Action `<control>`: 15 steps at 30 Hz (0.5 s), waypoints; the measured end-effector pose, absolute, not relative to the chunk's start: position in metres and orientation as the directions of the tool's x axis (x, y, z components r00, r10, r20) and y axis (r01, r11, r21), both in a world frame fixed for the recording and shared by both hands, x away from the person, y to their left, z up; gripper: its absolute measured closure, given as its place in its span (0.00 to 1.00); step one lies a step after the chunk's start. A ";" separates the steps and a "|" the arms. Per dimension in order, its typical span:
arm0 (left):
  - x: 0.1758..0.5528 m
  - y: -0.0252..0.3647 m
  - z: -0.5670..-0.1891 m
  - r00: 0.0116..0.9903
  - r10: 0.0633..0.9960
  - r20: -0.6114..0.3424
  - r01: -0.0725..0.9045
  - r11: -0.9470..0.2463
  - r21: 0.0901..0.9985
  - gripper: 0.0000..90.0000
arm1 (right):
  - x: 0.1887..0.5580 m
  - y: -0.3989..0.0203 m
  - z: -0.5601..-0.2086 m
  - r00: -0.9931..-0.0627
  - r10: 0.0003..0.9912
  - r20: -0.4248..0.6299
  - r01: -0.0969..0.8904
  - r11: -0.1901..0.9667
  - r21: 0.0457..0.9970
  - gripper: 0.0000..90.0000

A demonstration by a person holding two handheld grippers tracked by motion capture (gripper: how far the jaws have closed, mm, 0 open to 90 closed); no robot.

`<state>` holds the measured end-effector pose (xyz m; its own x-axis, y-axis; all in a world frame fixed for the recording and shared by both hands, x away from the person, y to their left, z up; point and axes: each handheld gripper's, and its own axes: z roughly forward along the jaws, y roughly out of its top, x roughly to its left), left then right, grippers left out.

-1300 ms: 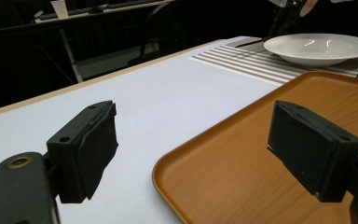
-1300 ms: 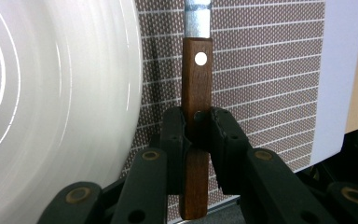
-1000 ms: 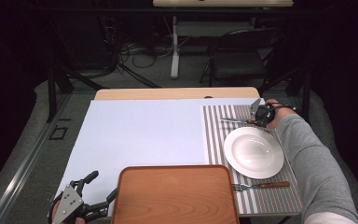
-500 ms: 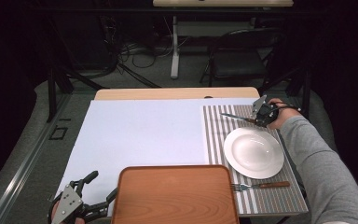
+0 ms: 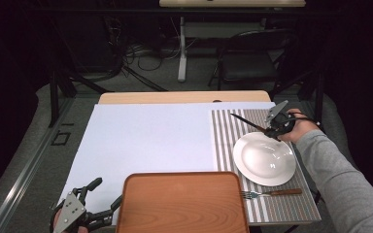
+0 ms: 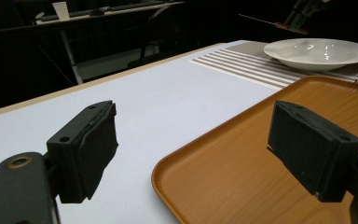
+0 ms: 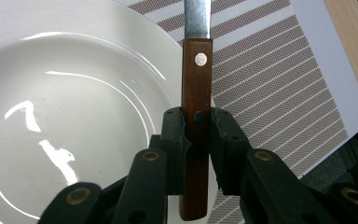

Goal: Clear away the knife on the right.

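1. Lifted off the striped placemat since a second ago, the knife now hangs in the air at the far right of the surface, above the far rim of the white plate. The right hand that carries it has moved right and up.
2. Right claw: clenched on the knife's wooden handle, jaws pinching it from both sides, blade pointing away and to the left in the high view.
3. Left claw: released, jaws standing wide with nothing between them, hovering at the near left corner just beside the wooden tray. It has not shifted.
4. Done so far, as I judge it: only the knife has been picked up.
5. Left to do: the fork lies on the placemat just near of the plate, and the plate sits on the mat; both are untouched. Where the knife is bound I cannot tell; clearing onto the tray seems likely.
6. Containers: the tray is bare, nothing lying in it. The plate is also bare and clean, with light glinting off its bowl.
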<state>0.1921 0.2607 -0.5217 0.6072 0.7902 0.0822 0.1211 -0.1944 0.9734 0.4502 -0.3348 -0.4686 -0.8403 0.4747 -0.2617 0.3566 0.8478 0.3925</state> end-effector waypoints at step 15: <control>0.192 0.260 -0.522 0.610 0.788 0.079 0.117 -0.188 0.975 0.17 | 0.399 -0.346 -0.464 -0.763 0.632 -0.138 0.463 0.682 0.566 0.85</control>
<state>0.1920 0.2604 -0.5216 0.6102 0.7883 0.0788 0.1173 -0.1883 0.9751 0.3987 -0.3463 -0.4638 -0.7626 0.6319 -0.1380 0.4626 0.6820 0.5664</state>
